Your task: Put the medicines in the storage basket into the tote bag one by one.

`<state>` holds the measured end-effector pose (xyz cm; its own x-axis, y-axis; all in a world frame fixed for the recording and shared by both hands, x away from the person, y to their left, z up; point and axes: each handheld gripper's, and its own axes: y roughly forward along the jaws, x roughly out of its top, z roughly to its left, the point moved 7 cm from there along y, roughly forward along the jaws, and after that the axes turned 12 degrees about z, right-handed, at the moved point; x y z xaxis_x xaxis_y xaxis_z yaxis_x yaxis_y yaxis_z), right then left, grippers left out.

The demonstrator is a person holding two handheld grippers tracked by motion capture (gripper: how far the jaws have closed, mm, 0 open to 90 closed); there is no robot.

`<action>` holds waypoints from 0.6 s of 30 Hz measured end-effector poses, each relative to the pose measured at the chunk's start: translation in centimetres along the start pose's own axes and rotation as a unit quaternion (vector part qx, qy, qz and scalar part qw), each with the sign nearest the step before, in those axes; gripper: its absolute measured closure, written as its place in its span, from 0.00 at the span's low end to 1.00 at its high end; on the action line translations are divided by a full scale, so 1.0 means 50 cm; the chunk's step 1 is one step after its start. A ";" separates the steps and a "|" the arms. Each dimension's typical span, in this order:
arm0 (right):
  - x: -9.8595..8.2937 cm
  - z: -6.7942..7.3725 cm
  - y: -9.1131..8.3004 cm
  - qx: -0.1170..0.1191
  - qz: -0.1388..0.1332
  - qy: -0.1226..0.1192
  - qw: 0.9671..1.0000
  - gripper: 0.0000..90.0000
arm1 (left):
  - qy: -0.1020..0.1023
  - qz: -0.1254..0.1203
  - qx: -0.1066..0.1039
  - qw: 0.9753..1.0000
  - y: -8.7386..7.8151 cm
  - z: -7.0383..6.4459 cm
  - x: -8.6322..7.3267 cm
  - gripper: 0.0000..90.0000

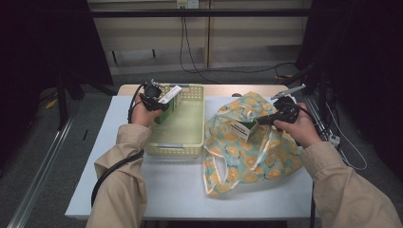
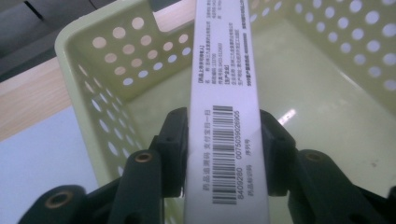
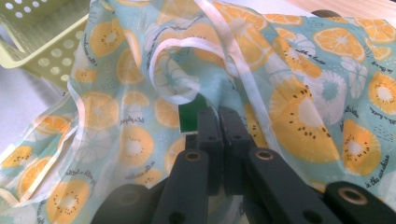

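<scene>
Left tool [image 1: 159, 102] clamps a white box [image 2: 225, 116] over the basket [image 1: 190, 142] (far tabletop edge); right tool [image 1: 266, 120] pinches the fruit-print bag [image 1: 247, 161] shut.

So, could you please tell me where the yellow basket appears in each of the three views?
High view: the basket sits centre-left, beside the fruit-print bag.
Left gripper view: its holed wall and floor lie behind the tongs.
Right gripper view: its corner is at top left.
Shared landmark: the basket's round holes.
</scene>
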<state>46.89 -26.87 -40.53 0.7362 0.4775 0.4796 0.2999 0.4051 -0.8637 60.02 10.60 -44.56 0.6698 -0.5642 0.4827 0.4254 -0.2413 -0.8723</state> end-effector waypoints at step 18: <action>-0.008 -0.010 -0.009 -0.010 -0.002 0.010 1.000 0.99 | 0.025 -0.067 -0.098 0.993 -0.181 -0.093 0.011 0.70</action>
<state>46.76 -27.63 -40.44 0.7471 0.4605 0.4793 0.3138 0.3913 -0.8651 53.71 8.81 -36.74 0.5819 -0.5545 0.5949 0.3780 -0.4633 -0.8015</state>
